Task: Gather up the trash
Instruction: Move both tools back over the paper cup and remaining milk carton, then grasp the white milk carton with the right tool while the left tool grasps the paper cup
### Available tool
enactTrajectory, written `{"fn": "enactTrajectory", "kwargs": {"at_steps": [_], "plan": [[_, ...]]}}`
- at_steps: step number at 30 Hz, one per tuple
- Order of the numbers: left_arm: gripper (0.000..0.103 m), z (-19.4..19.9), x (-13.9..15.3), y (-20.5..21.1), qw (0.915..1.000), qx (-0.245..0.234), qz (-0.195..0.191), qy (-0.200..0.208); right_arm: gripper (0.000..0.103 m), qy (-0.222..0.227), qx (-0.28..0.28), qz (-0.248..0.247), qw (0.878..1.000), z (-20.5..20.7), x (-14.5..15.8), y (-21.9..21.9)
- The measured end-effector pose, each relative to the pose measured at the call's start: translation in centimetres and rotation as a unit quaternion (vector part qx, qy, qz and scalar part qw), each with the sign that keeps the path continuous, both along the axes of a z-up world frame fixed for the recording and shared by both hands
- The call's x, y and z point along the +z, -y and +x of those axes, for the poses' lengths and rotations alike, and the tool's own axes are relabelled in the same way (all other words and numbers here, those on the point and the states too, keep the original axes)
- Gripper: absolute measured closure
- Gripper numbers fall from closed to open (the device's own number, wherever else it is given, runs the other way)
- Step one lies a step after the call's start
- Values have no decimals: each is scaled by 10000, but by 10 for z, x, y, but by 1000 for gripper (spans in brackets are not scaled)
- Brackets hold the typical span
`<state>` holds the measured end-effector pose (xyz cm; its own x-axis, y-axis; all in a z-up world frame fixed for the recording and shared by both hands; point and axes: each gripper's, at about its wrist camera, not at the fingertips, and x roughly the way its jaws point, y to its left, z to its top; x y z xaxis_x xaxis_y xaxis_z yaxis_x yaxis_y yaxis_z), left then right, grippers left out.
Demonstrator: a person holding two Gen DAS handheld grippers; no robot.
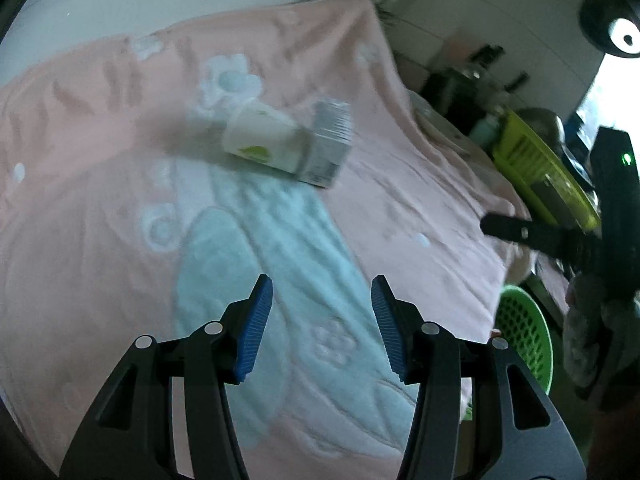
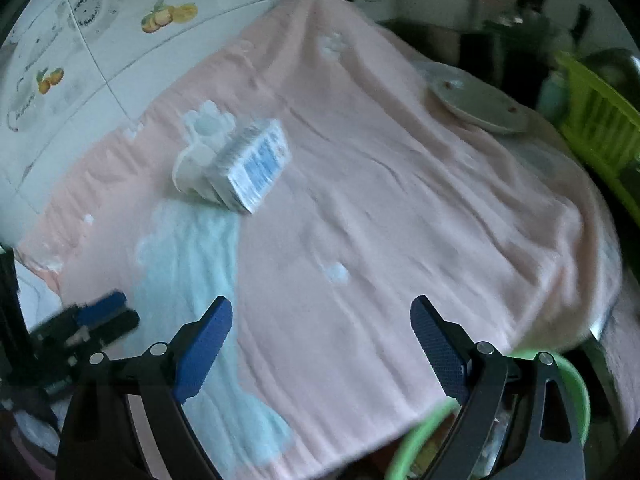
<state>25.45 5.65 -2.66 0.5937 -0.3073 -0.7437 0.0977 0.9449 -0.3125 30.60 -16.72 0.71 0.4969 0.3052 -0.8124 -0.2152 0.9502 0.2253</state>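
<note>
black fingers (image 1: 208, 344), ribbed blue pads (image 1: 256, 324)

Cloth (image 1: 420, 184): pale pink, with raised white flower shapes and a light blue-green band running through its middle.
Paper cup (image 1: 260, 136): white, one yellow-green patch near its lower edge.
Carton (image 2: 256, 168): white and grey, with blue print on its broad face.
Left gripper (image 1: 322, 320): black frame, silver rivets, ribbed bright blue pads.
Right gripper (image 2: 322, 340): black frame, darker blue dotted pads.
Basket (image 1: 524, 332): green, honeycomb-holed wall.
Crate (image 2: 600, 120): yellow-green, slatted.
Plate (image 2: 480, 104): grey-white with small red specks.
Wall tiles (image 2: 100, 40): white, printed with orange-yellow fruit and grey plate motifs.
</note>
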Motion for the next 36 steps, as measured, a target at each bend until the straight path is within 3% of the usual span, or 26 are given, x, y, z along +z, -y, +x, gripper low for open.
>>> {"fn": "enactTrajectory", "kwargs": {"at_steps": [13, 21, 25, 27, 29, 36], "plan": [[51, 30, -22, -47, 9988, 398, -133, -235, 22, -403, 32, 257, 9989, 116, -11, -85], [51, 43, -28, -57, 9979, 495, -240, -330, 28, -588, -214, 41, 9980, 174, -26, -118], [51, 49, -28, -59, 9974, 565, -262, -352, 35, -707, -262, -8, 9972, 187, -34, -124], [51, 53, -28, -58, 9971, 606, -262, -374, 44, -786, -235, 5, 9966, 190, -36, -124], [51, 57, -28, -57, 9967, 654, -279, -393, 60, -896, -204, 57, 9958, 191, -38, -123], [52, 77, -30, -49, 9931, 963, -410, -531, 64, -840, -42, 174, 9963, 178, -28, -105]]}}
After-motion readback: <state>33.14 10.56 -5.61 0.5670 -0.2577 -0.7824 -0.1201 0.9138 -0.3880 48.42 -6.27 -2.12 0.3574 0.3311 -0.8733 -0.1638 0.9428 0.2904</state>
